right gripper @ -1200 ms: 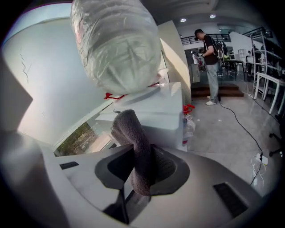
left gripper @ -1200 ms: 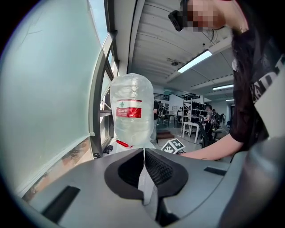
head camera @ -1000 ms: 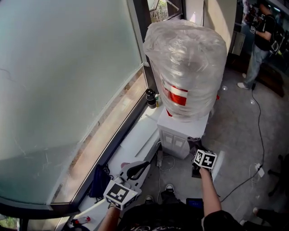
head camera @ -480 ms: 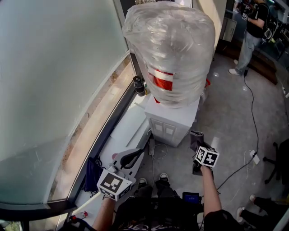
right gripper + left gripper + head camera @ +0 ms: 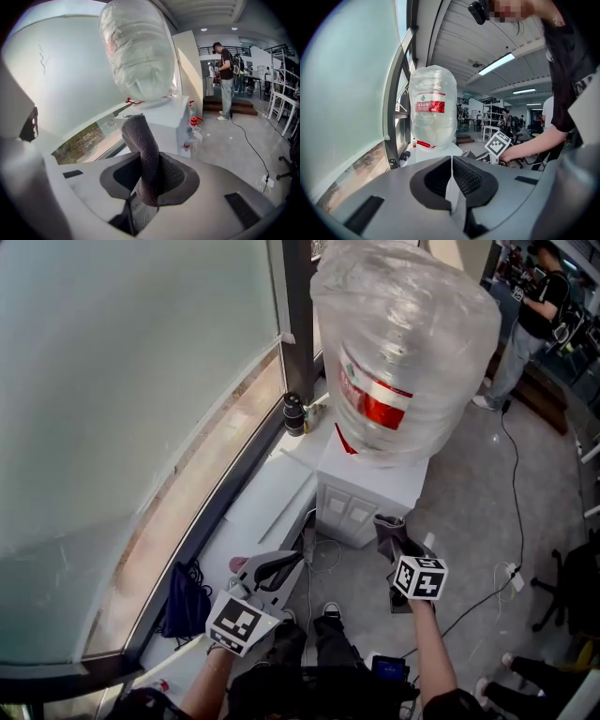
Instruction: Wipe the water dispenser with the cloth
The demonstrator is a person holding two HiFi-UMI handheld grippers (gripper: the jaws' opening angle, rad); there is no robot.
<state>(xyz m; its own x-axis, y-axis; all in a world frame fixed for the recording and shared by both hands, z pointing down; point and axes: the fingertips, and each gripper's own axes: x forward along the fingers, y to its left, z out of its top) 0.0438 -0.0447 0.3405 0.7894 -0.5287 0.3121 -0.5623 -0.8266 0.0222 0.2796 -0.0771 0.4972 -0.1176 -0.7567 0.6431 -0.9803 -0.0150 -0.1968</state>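
Two grippers sit nearest us: our left gripper (image 5: pixel 450 182) has jaws pressed together on nothing; our right gripper (image 5: pixel 149 183) clamps a grey cloth (image 5: pixel 143 140). Just beyond the cloth stands the white water dispenser (image 5: pixel 367 495), its bottle (image 5: pixel 403 334) bearing a red label (image 5: pixel 375 407) with print too small to read. Farther off stands a person (image 5: pixel 532 315).

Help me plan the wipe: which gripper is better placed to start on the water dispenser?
Right. The right gripper has the grey cloth in its jaws, close in front of the dispenser; the left gripper has its jaws shut on nothing.
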